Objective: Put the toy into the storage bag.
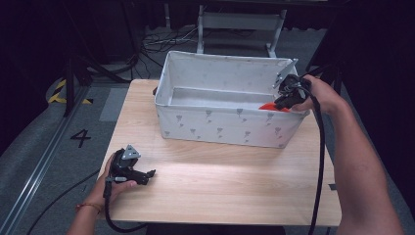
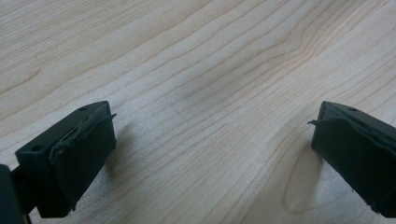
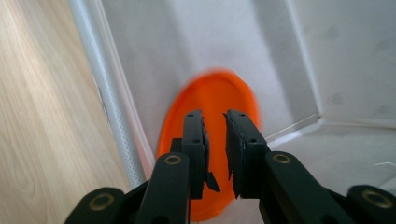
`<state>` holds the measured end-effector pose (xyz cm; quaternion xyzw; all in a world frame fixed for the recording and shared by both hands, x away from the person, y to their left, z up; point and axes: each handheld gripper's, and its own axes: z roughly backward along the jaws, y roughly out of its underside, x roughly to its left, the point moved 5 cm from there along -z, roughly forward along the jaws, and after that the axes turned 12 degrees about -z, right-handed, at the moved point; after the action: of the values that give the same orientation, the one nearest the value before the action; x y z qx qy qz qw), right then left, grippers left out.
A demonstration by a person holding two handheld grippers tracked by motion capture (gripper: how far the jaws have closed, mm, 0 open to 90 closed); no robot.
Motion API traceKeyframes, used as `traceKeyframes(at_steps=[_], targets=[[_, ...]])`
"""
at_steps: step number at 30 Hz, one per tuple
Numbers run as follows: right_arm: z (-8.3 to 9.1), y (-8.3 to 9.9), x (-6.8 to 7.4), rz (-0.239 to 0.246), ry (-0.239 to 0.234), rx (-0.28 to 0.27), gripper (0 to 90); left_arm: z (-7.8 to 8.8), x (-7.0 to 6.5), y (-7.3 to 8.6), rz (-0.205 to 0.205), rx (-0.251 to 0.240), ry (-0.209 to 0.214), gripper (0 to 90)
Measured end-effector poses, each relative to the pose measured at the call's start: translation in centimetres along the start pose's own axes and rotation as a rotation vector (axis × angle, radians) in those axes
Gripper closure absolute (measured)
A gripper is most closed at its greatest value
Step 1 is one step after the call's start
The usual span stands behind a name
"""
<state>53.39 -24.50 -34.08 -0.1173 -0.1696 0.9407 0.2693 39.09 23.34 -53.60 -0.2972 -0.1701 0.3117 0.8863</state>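
The right gripper [image 3: 215, 140] hangs over the near right corner of the white box [image 1: 221, 126]. Its jaws stand a little apart and press on nothing. An orange disc [image 3: 212, 105] lies just past them, down inside the box, against the box's near wall. The disc looks blurry. The left gripper [image 1: 149, 173] rests on the wooden table [image 1: 220, 186], well in front of the box and off to its left. Its jaws are wide open and hold nothing.
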Motion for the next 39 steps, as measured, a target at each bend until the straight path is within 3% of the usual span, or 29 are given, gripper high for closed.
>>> traceKeyframes(at_steps=[8, 16, 18, 25, 33, 39], targets=[[2.9, -0.2, 0.9, -0.079, 0.007, -0.249, 62.4, 0.0, 0.0, 0.0, -0.003, -0.001, -0.002, 0.1], [4.8, 0.6, 1.7, -0.205, 0.096, -0.418, 41.0, 0.0, 0.0, 0.0, 0.002, -0.004, -0.006, 0.2], [5.3, 0.9, 2.1, -0.238, 0.118, -0.447, 35.0, 0.0, 0.0, 0.0, 0.001, -0.003, -0.009, 0.3], [6.3, 2.3, 3.4, -0.330, 0.179, -0.519, 26.8, 0.0, 0.0, 0.0, 0.000, -0.003, -0.010, 0.3], [6.7, 4.8, 5.4, -0.357, 0.253, -0.551, 20.5, 0.0, 0.0, 0.0, 0.001, -0.004, -0.008, 0.3], [7.3, 7.4, 7.5, -0.378, 0.299, -0.626, 21.5, 0.0, 0.0, 0.0, 0.005, -0.003, -0.012, 0.3]])
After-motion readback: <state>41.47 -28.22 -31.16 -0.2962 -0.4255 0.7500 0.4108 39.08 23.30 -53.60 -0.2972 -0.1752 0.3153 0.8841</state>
